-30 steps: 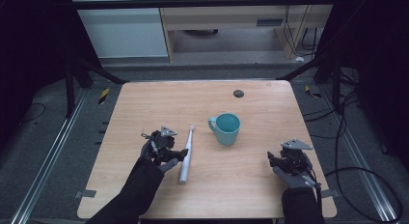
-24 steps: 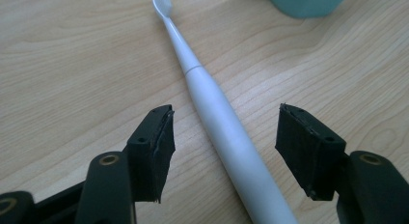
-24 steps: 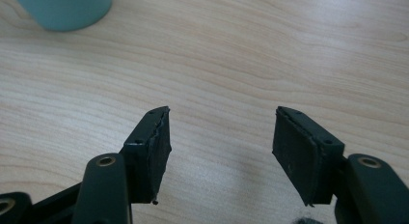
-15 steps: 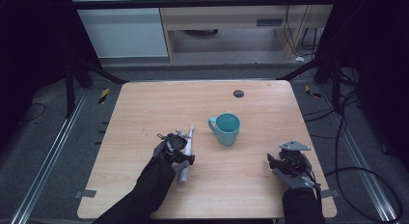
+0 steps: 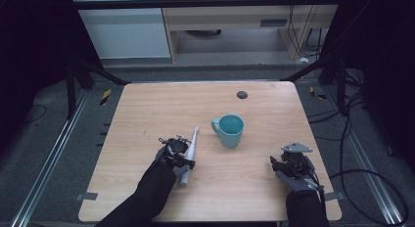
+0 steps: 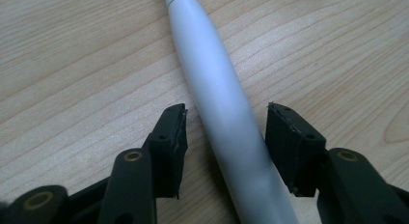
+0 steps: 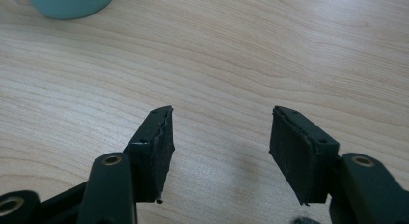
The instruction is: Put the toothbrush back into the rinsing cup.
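Since the earlier frame, the left gripper had slid right until its spread jaws straddled the white electric toothbrush. That handle lay flat on the wooden table, its long axis running away between them, untouched. The right gripper hung spread and idle near the teal mug.

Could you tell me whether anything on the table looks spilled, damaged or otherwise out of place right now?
Nothing stands out. The teal mug stands upright, and the white toothbrush lies flat on the table between the left gripper's open fingers.
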`<act>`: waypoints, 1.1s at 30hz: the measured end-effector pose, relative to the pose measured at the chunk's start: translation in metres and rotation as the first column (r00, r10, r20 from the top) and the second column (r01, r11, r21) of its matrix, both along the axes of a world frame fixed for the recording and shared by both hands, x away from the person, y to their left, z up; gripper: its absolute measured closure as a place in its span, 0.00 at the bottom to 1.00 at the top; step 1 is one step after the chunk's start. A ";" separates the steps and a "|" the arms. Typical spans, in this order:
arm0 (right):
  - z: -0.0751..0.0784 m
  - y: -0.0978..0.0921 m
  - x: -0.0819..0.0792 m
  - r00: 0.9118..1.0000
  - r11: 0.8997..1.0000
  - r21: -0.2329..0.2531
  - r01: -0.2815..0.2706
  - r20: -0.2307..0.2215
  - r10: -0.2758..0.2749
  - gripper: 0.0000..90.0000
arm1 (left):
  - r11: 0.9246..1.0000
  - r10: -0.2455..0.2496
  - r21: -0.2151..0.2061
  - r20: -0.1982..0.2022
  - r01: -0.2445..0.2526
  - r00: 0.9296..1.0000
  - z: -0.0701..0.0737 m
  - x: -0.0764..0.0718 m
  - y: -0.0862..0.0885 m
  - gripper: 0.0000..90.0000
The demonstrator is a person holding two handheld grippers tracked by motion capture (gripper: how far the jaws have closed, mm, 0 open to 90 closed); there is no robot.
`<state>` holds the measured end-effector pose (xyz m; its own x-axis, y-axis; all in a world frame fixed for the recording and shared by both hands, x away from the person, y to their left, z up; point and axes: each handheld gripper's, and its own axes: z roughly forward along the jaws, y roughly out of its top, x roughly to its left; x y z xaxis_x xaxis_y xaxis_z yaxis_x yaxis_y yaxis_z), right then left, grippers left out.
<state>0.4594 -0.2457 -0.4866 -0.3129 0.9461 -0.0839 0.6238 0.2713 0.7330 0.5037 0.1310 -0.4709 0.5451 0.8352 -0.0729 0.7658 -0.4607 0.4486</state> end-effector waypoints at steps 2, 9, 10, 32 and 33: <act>0.000 0.000 0.000 1.000 1.000 0.000 -0.001 0.000 0.001 0.46 | 1.000 -0.005 0.006 -0.008 0.005 1.000 -0.001 0.001 0.001 0.57; -0.001 0.001 0.000 1.000 1.000 -0.002 -0.002 -0.009 0.002 0.47 | 1.000 -0.012 0.007 -0.022 0.012 1.000 0.000 0.005 0.005 0.65; -0.001 0.001 0.000 1.000 1.000 -0.002 -0.002 -0.010 0.002 0.48 | 1.000 -0.015 0.012 -0.024 0.015 1.000 0.000 0.006 0.006 0.66; -0.003 0.002 0.001 1.000 1.000 -0.005 -0.017 -0.025 0.017 0.50 | 0.992 -0.048 0.112 -0.054 0.054 0.997 0.003 0.015 0.003 0.73; -0.003 0.002 0.001 1.000 1.000 -0.006 -0.017 -0.026 0.017 0.50 | 0.992 -0.050 0.111 -0.051 0.055 0.997 0.003 0.015 0.004 0.73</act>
